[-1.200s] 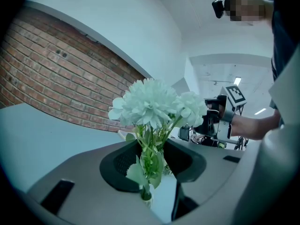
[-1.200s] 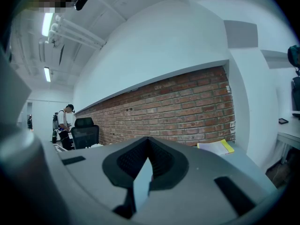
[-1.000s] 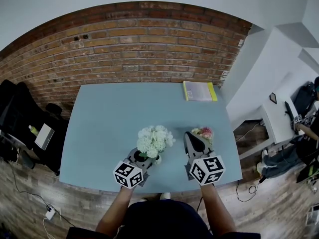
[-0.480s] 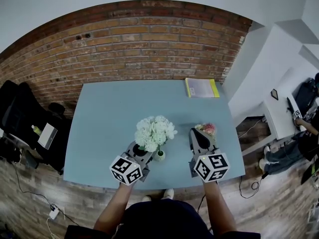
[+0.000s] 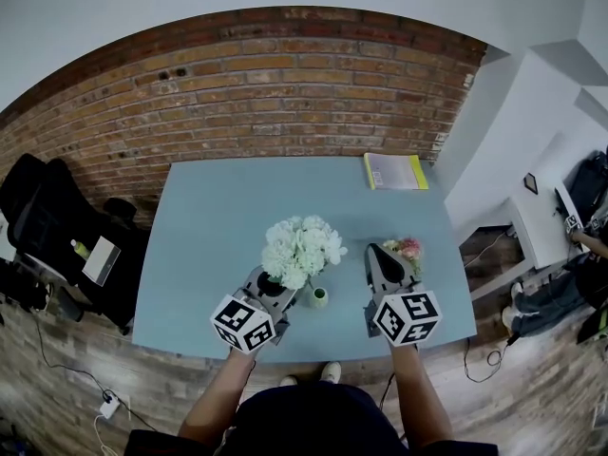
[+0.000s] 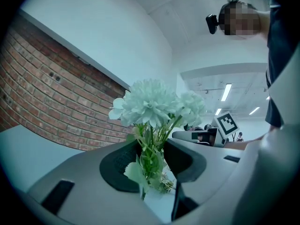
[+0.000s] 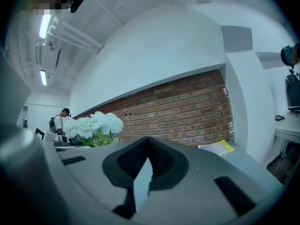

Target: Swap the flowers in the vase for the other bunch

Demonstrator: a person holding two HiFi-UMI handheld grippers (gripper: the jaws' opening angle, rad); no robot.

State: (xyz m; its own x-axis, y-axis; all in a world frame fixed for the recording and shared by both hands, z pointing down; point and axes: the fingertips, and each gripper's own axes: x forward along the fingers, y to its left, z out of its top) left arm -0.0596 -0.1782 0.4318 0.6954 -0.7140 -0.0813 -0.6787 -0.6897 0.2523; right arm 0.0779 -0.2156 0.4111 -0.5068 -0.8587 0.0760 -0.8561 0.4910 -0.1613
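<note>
My left gripper [image 5: 276,287] is shut on the green stems of the white flower bunch [image 5: 302,249] and holds it upright above the table. In the left gripper view the stems [image 6: 151,159] sit pinched between the dark pads, with the white blooms [image 6: 157,104] above them. The small green vase [image 5: 318,297] stands on the table just right of that gripper, with the white bunch out of it. A pink bunch [image 5: 408,248] lies on the table by the tip of my right gripper [image 5: 380,253]. That gripper's jaws [image 7: 148,143] are shut with nothing between them.
The blue table [image 5: 228,217] runs back to a brick wall [image 5: 285,93]. A yellow-edged booklet [image 5: 395,171] lies at its far right corner. A black chair [image 5: 47,226] stands to the left, and white furniture [image 5: 532,207] with a person beside it to the right.
The left gripper has risen with the white bunch, drawing its stems up out of the vase, which now shows uncovered beside it. The right gripper has stayed put.
</note>
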